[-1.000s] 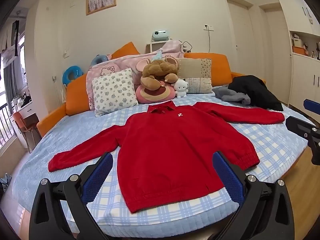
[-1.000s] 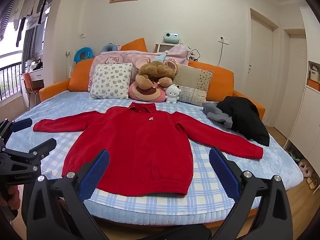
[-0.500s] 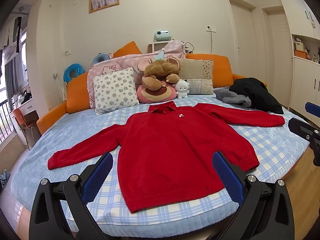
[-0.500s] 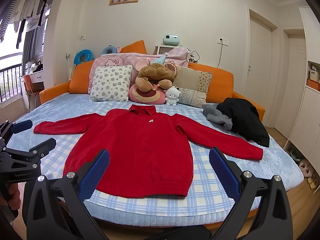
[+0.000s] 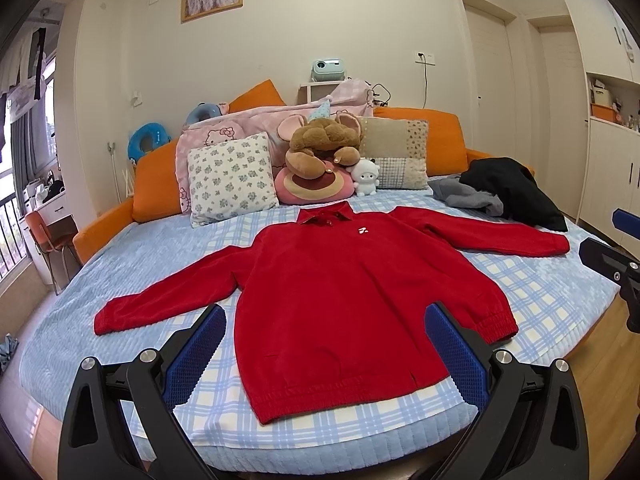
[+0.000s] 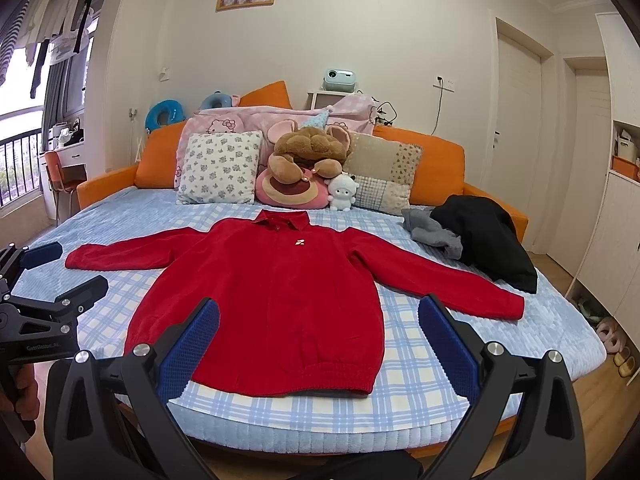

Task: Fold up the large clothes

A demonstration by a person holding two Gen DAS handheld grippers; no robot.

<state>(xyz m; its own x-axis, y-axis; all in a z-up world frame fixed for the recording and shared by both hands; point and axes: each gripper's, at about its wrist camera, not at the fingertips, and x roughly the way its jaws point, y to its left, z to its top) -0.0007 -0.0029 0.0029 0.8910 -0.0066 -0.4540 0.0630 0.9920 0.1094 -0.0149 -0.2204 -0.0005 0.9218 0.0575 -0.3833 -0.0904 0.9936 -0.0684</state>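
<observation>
A red long-sleeved collared top (image 5: 352, 300) (image 6: 276, 292) lies flat and face up on the blue checked bed, sleeves spread to both sides, hem toward me. My left gripper (image 5: 326, 356) is open in front of the bed's near edge, level with the hem, touching nothing. My right gripper (image 6: 318, 354) is open too, held before the hem and off the cloth. The left gripper (image 6: 44, 276) also shows at the left edge of the right wrist view, and part of the right gripper (image 5: 616, 248) at the right edge of the left wrist view.
A black garment (image 6: 484, 240) and a grey one (image 6: 432, 232) lie heaped on the bed's right side. Pillows (image 6: 220, 168) and plush toys (image 6: 308, 164) line the orange headboard (image 6: 432, 168). Slippers (image 6: 608, 332) sit on the wood floor at right. A person's hand (image 6: 20, 396) holds the left gripper.
Both cameras have tilted up slightly, so the top sits a little lower in each view. Both grippers stay open and the top has not moved.
</observation>
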